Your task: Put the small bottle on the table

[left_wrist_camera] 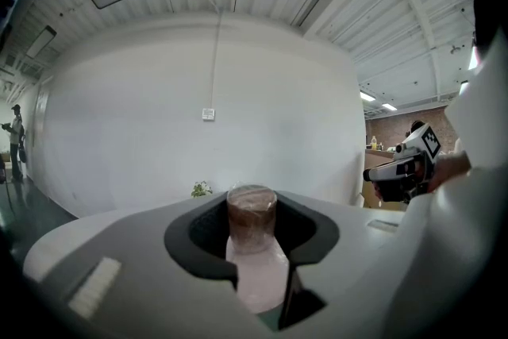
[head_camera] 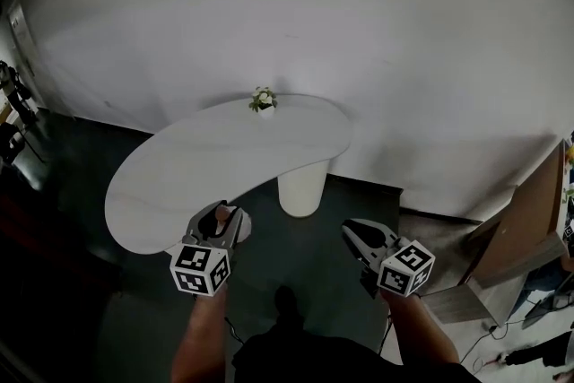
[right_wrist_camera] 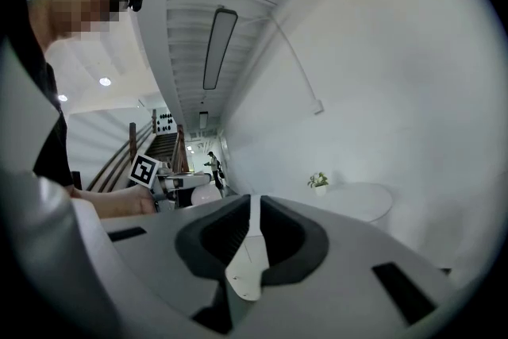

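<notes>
The small bottle (head_camera: pixel 236 226), pale pink with a brown cap, stands upright between the jaws of my left gripper (head_camera: pixel 220 220), which is shut on it. In the left gripper view the bottle (left_wrist_camera: pixel 252 238) fills the gap between the pads. It hangs just off the front edge of the white curved table (head_camera: pixel 224 157), above the dark floor. My right gripper (head_camera: pixel 352 231) hovers to the right over the floor. Its jaws are closed together with nothing between them, as the right gripper view shows (right_wrist_camera: pixel 250 238). That view also catches the left gripper (right_wrist_camera: pixel 171 182) and the table (right_wrist_camera: pixel 357 202).
A small potted plant (head_camera: pixel 263 100) sits at the table's far edge, by the curved white wall. The table rests on a white pedestal (head_camera: pixel 301 184). Wooden furniture (head_camera: pixel 529 229) and floor cables lie at the right. A person stands far off (left_wrist_camera: pixel 16 131).
</notes>
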